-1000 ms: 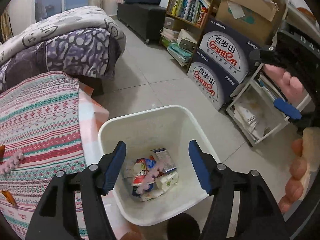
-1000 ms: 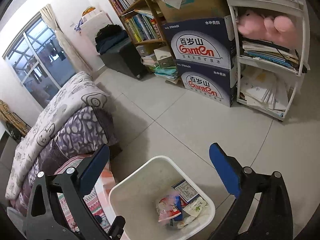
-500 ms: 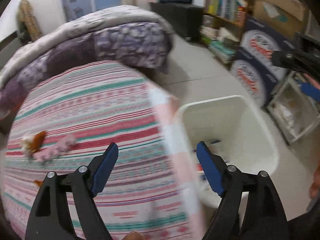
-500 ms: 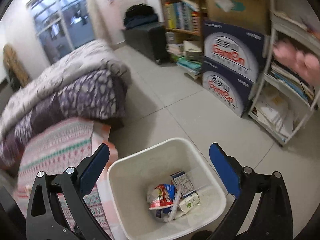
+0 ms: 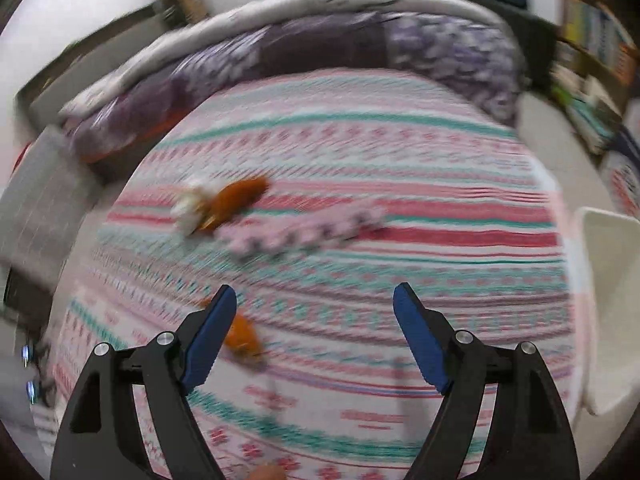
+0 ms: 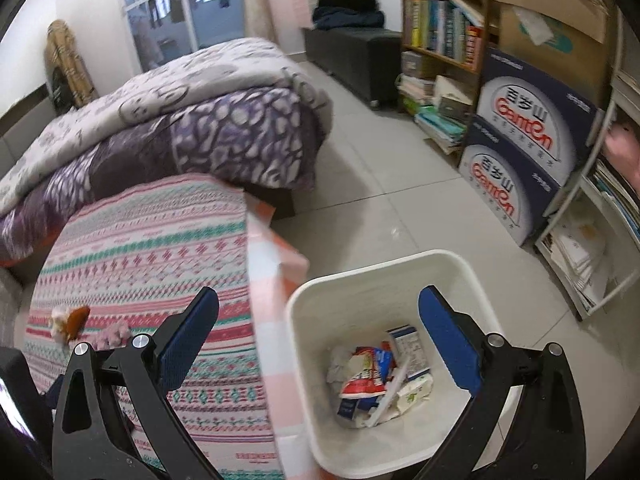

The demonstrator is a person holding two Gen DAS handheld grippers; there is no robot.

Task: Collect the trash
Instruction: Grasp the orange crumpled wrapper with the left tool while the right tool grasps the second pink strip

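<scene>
My left gripper (image 5: 314, 300) hangs open over the striped tablecloth (image 5: 360, 152), nothing between its blue pads. Ahead of it lie a pink strip of trash (image 5: 304, 232) and an orange and white scrap (image 5: 220, 204). A smaller orange scrap (image 5: 244, 338) lies just beside the left finger. The view is blurred. My right gripper (image 6: 320, 308) is open and empty, above the edge between the table and the white bin (image 6: 304, 300). The bin holds several wrappers and small cartons (image 6: 380, 372). The orange scrap (image 6: 74, 320) and pink strip (image 6: 114, 334) show at the far left.
A purple and grey quilt (image 6: 180, 120) lies piled beyond the table. Two dark blue cartons (image 6: 520, 152) are stacked by a bookshelf (image 6: 440, 28) and a white rack (image 6: 592, 240) on the right. Bare tiled floor (image 6: 400, 208) lies between them and the bin (image 5: 608, 300).
My left gripper swung left from above the bin to over the tablecloth, and its jaws stand wider than a second ago. My right gripper turned left, bringing the table into view; it stayed open.
</scene>
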